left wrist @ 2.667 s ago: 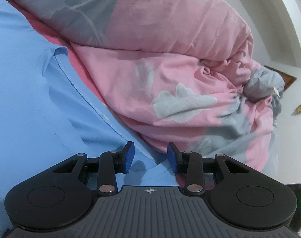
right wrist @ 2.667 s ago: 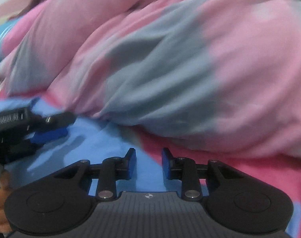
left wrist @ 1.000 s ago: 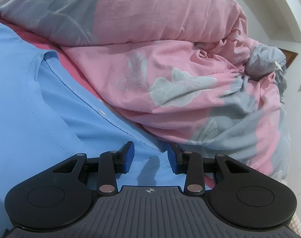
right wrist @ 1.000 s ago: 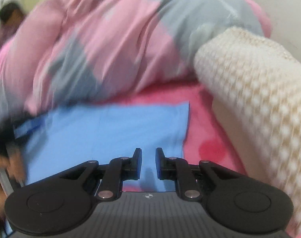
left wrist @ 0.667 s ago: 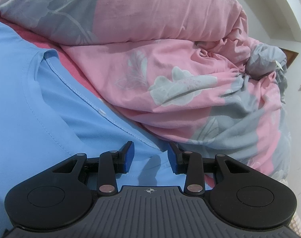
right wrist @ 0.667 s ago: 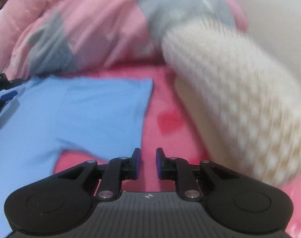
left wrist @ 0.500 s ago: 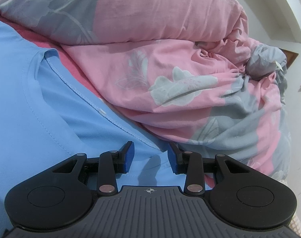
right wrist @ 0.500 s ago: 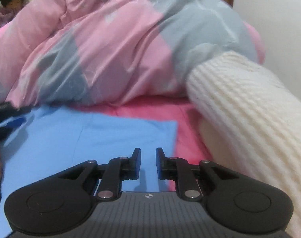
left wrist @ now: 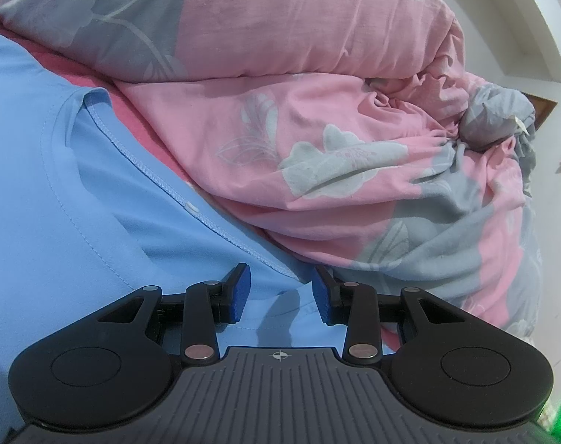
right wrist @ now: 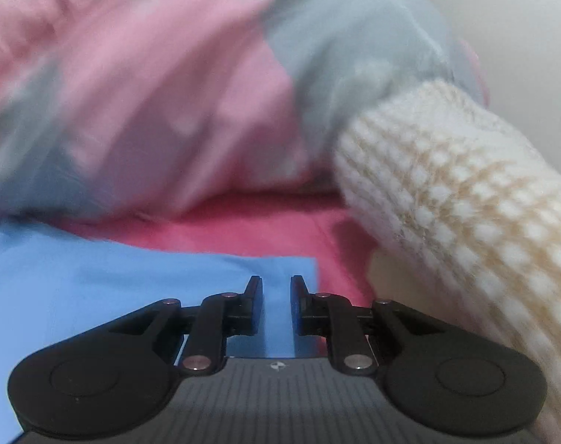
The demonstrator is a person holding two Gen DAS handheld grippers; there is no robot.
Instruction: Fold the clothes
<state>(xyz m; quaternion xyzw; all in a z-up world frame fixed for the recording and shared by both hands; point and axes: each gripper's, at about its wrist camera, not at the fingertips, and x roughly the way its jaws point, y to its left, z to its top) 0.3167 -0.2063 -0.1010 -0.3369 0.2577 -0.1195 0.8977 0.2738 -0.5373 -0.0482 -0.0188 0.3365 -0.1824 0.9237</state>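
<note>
Left wrist view: one left gripper [left wrist: 280,292], pads half apart over one blue shirt [left wrist: 58,222], pinching nothing, unmoved since before. One right gripper [right wrist: 276,296], pads a little apart and empty, now sits by the shirt's corner. One pink quilt [left wrist: 317,129] lies behind the shirt.

Bed, deep pink sheet [right wrist: 273,229]. Directly on it:
- Blue shirt [left wrist: 58,222], spread flat, stitched hem with small white button facing duvet; square corner [right wrist: 306,262] on bare sheet near knit item.
- Pink-and-grey floral duvet [left wrist: 317,129], bunched in heap just beside shirt's hem.
- Cream knitted item [right wrist: 465,203], rolled, touching duvet; other views blurred.
</note>
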